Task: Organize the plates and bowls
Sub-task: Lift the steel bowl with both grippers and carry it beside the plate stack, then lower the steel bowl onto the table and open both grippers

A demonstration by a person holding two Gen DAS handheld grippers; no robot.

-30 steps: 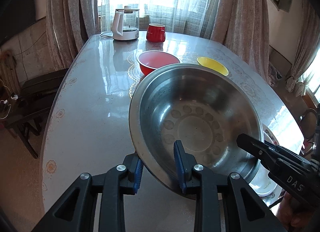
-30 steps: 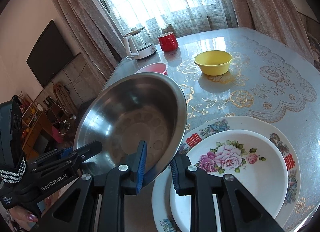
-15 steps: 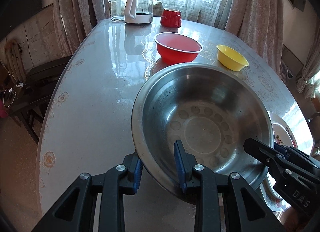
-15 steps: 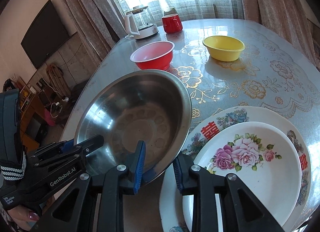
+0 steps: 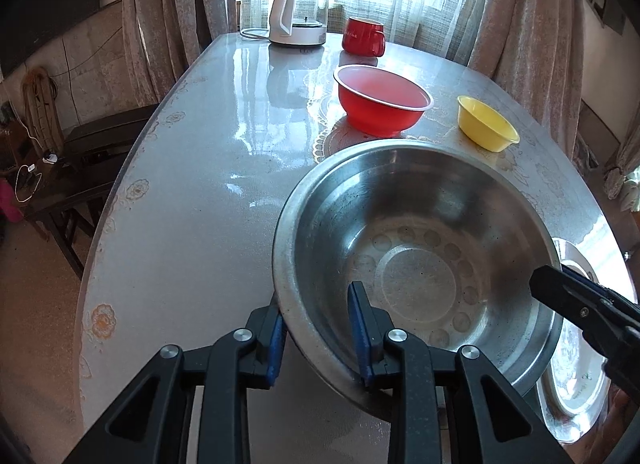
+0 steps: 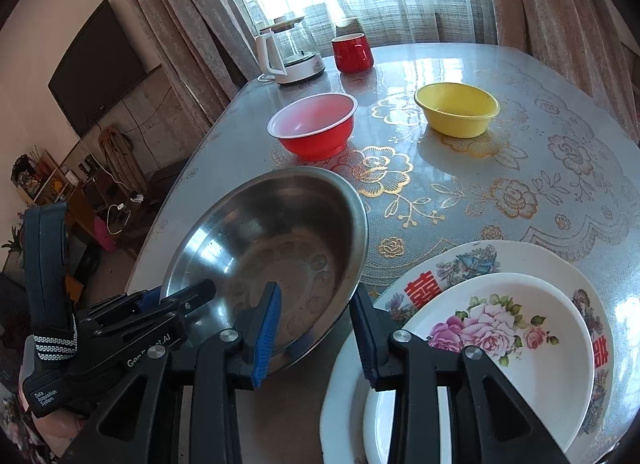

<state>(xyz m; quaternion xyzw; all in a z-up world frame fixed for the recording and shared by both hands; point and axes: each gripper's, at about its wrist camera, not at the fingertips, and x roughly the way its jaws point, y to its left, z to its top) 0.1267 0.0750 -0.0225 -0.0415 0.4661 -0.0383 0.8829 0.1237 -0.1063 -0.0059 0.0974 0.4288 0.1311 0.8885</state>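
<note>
A large steel bowl [image 5: 420, 248] hangs tilted low over the near end of the table [image 5: 192, 191]. My left gripper [image 5: 316, 304] is shut on its near rim, one blue pad inside and one outside. In the right wrist view the steel bowl [image 6: 280, 240] lies beside a stack of plates. My right gripper [image 6: 315, 292] straddles the rim on that side. Its jaws are opening, and both pads stand off the metal. A flowered white plate [image 6: 500, 344] lies on a larger plate with red characters [image 6: 480, 260]. Farther back stand a red bowl [image 6: 316, 127] and a yellow bowl [image 6: 458, 107].
A white electric kettle [image 5: 298, 11] and a red mug [image 5: 362, 37] stand at the far end by the curtains. A dark chair [image 5: 100, 143] sits off the table's left edge. The table's left half [image 5: 192, 191] is bare glossy surface. A television [image 6: 96, 67] hangs on the left wall.
The steel bowl has come down and levelled toward the table, uncovering the red and yellow bowls behind it. The right gripper's jaws have spread apart off the rim. The left grip is unchanged.
</note>
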